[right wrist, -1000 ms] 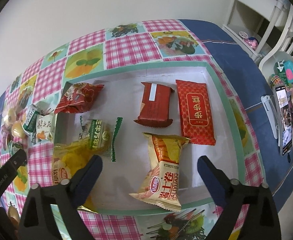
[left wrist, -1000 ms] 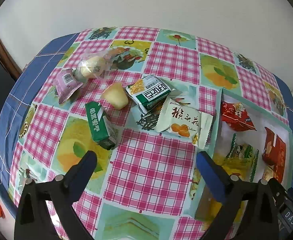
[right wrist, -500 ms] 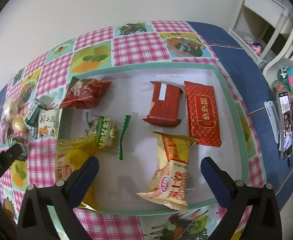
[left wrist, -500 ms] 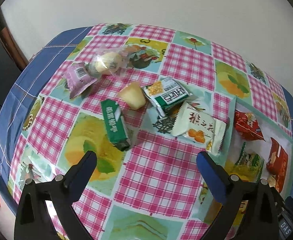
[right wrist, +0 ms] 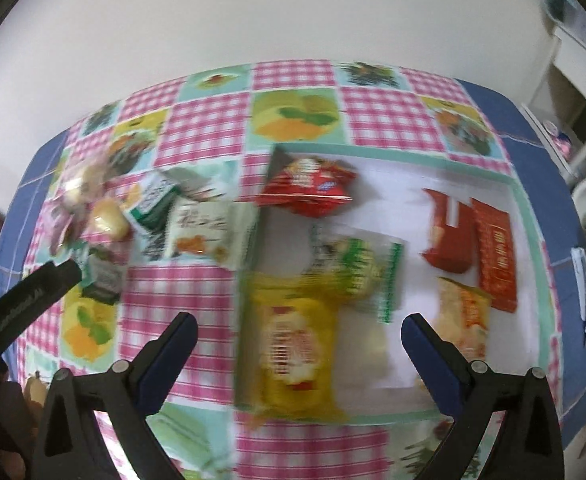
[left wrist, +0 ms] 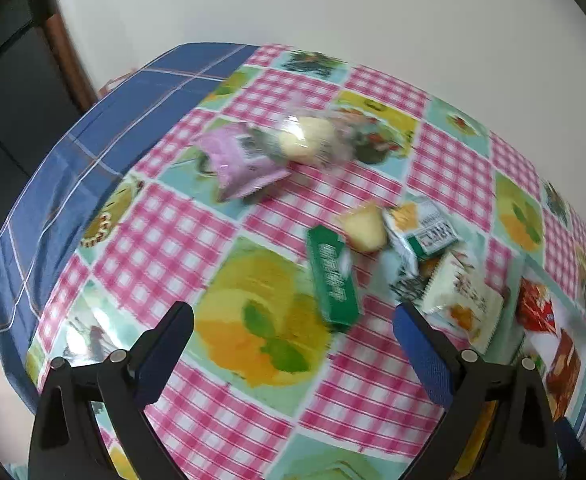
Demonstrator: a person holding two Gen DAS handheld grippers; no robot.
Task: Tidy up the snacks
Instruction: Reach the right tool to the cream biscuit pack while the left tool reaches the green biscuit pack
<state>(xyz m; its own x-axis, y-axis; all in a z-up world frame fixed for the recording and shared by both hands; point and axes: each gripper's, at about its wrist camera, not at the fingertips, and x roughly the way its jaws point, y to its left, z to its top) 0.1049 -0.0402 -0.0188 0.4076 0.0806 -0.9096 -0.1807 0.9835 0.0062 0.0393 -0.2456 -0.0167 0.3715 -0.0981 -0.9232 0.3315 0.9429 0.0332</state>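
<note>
Motion blur smears the yellow bag (right wrist: 293, 356) and its print unreadable.

Glossy plastic tablecloth (left wrist: 165, 240), glare-streaked; matt blue cloth (left wrist: 93, 152) beneath. Shiny foil-like film on pink packet (left wrist: 241, 160) and red bag (right wrist: 309, 192). Clear crinkled wrap (left wrist: 313, 136) over a pale bun. Smooth, card-like green box (left wrist: 333, 280). Matt white tray floor (right wrist: 413, 208). Glossy yellow bag (right wrist: 297, 344). Matt black plastic fingers (left wrist: 161, 344), blue rubbery pads (left wrist: 421, 348), small metal rivets (left wrist: 469, 356).
</note>
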